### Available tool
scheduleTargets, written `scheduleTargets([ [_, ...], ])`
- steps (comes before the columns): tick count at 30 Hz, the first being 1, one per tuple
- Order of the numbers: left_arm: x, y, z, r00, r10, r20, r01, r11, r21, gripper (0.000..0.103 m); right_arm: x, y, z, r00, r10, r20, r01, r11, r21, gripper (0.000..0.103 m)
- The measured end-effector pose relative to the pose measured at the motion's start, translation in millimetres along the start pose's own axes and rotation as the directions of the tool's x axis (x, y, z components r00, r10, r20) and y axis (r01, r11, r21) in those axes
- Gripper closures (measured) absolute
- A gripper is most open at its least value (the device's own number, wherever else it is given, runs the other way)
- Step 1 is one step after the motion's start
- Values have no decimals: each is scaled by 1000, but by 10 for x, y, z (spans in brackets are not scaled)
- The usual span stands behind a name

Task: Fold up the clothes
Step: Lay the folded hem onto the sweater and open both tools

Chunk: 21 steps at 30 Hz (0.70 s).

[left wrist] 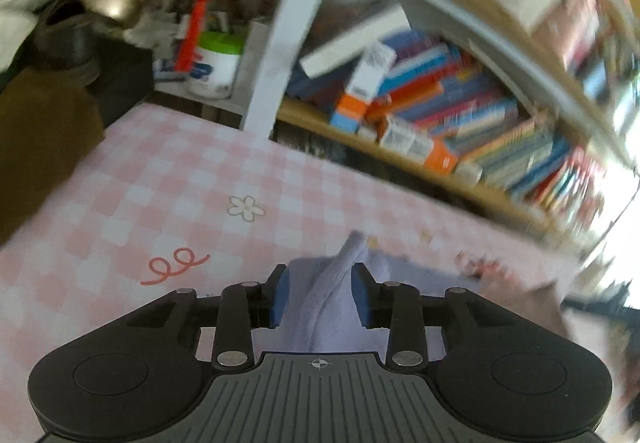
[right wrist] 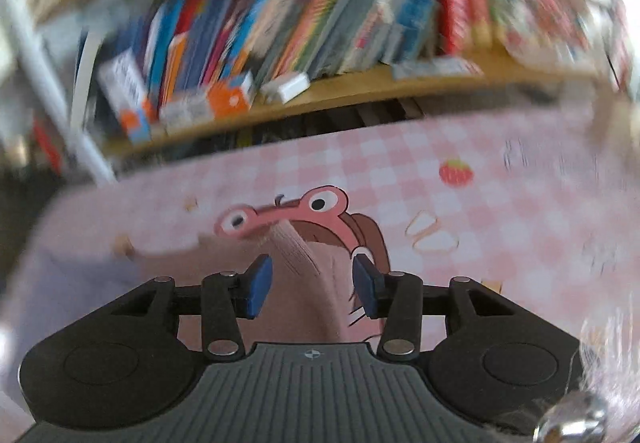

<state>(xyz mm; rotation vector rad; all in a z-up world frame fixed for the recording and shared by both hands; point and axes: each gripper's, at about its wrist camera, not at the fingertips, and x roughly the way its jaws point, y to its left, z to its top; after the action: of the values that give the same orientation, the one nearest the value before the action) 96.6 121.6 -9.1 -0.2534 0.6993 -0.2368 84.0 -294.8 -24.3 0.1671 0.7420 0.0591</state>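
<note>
A pale lavender garment (left wrist: 332, 295) lies bunched on the pink checked tablecloth (left wrist: 160, 183). My left gripper (left wrist: 320, 293) has a ridge of this cloth standing between its blue pads, with the jaws partly apart around it. In the right wrist view a pinkish fold of the garment (right wrist: 304, 283) rises between the blue pads of my right gripper (right wrist: 310, 289), whose jaws stand apart with gaps on both sides. More lavender cloth (right wrist: 72, 283) spreads at the left. Both views are blurred by motion.
A bookshelf full of books (left wrist: 460, 103) runs along the far edge of the table, with a white upright post (left wrist: 280, 27). A white jar with a green lid (left wrist: 216, 63) and clutter stand at the back left. The tablecloth shows a frog cartoon (right wrist: 288, 211) and a strawberry (right wrist: 456, 171).
</note>
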Motion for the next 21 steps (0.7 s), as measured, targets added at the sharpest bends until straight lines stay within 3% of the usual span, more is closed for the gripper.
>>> scheduleTargets([
  [5,274,-206,20,999,-3,-32,7,988,152,69,237,35,74,1000,-19,-24,18,999,-42,62],
  [7,367,-247,29,999,-2,-44,10,983,183,70,300,59,101,999,-13,-35,11,999,-53,72],
  [8,403,-264,33,999,-3,-46,12,980,197,79,330,69,120,999,2,-43,-4,998,-58,90],
  [9,393,-271,36,1000,-6,-27,11,978,207,95,349,80,142,999,17,-51,-20,998,-60,97],
  [10,331,-277,43,1000,-6,17,2,978,210,99,340,84,162,999,22,-50,-25,998,-55,97],
  [13,169,-277,77,993,-4,117,-18,983,184,99,170,72,262,999,41,31,-41,999,11,98],
  [15,287,-203,77,996,41,77,-53,986,158,100,197,45,276,998,36,58,-37,999,28,98],
  [18,552,-115,18,995,98,-17,-94,984,150,99,501,7,218,1000,-7,-17,7,1000,18,98],
  [21,684,-120,-58,990,130,-62,-117,978,174,98,717,0,103,998,-30,-63,30,1000,-8,98],
])
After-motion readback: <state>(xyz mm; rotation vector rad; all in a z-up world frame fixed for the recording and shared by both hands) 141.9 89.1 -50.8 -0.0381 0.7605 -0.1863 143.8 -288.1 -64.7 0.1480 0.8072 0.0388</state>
